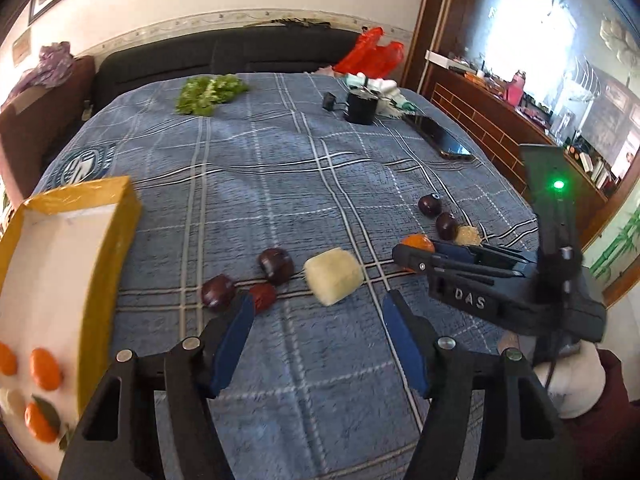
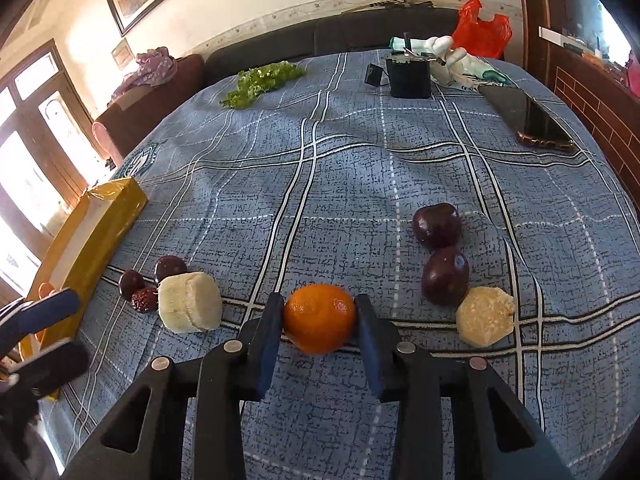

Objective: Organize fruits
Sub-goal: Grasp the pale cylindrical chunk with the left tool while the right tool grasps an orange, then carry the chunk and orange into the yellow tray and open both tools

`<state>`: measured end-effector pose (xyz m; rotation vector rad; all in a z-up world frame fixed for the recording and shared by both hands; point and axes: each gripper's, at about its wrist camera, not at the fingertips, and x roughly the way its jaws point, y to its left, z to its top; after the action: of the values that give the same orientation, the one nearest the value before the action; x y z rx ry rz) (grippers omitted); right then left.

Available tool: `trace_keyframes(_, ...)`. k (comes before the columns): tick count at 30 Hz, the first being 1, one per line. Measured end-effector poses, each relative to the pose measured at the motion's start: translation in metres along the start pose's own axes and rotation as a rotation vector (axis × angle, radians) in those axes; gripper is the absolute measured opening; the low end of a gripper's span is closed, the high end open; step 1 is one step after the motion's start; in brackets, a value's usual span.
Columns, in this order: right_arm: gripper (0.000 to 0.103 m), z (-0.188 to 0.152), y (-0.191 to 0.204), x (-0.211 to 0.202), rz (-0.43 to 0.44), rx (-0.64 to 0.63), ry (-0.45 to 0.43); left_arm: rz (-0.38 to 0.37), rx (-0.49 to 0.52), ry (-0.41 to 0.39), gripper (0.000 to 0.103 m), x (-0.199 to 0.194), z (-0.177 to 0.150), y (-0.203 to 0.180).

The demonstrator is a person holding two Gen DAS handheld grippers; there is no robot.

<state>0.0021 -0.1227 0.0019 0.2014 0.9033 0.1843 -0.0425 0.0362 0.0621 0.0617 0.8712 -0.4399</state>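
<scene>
Partly, the yellow box (image 1: 76, 248) is cut off at the left edge of the left wrist view, so that only some of the oranges inside it (image 1: 45, 368) can be counted; in the right wrist view only its outer wall is seen. The orange (image 2: 320, 318) on the blue plaid cloth (image 2: 352, 168) is half hidden in the left wrist view behind the right gripper (image 2: 320, 320), whose jaws are seen pressed against both sides of the fruit. The left gripper (image 1: 318, 312) is held with its jaws spread wide and nothing between them, above the cloth just beside the box.

A pale peeled chunk (image 1: 334, 276) lies ahead of the left gripper, with two dark plums (image 1: 276, 266) and a red date (image 1: 262, 297) just to its left; the date is partly covered by the left finger. To the right of the orange, two more dark plums (image 2: 438, 226) lie touching each other, and a second pale piece (image 2: 486, 316) is set against the nearer one. Farther back, green leaves (image 2: 260, 80), a black container (image 2: 410, 76), a phone (image 2: 528, 118) and a red bag (image 2: 482, 28) are seen.
</scene>
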Motion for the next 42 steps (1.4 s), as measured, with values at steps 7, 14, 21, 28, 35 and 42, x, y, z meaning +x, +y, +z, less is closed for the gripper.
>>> trace_keyframes(7,0.039,0.002,-0.013,-0.012,0.035,0.065,-0.032,0.020,0.060,0.042,0.066,0.037,0.012,-0.017)
trace_keyframes(14,0.039,0.005,-0.022,-0.019,0.051,0.118,-0.054,0.039,0.071,0.089,0.044,0.062,0.014,-0.022)
trace_keyframes(21,0.039,0.005,-0.024,-0.022,0.053,0.129,-0.060,0.045,0.032,0.092,0.043,0.073,0.013,-0.016)
trace_keyframes(28,0.039,0.004,-0.024,-0.021,0.045,0.128,-0.060,0.039,-0.007,0.067,0.037,0.069,0.013,-0.010)
trace_keyframes(35,0.039,0.003,-0.016,-0.023,0.040,0.086,-0.087,0.004,-0.093,-0.012,0.037,0.024,0.010,0.006)
trace_keyframes(42,0.039,0.002,0.004,-0.030,0.030,0.024,-0.125,0.053,-0.200,-0.107,0.038,-0.060,-0.008,0.072)
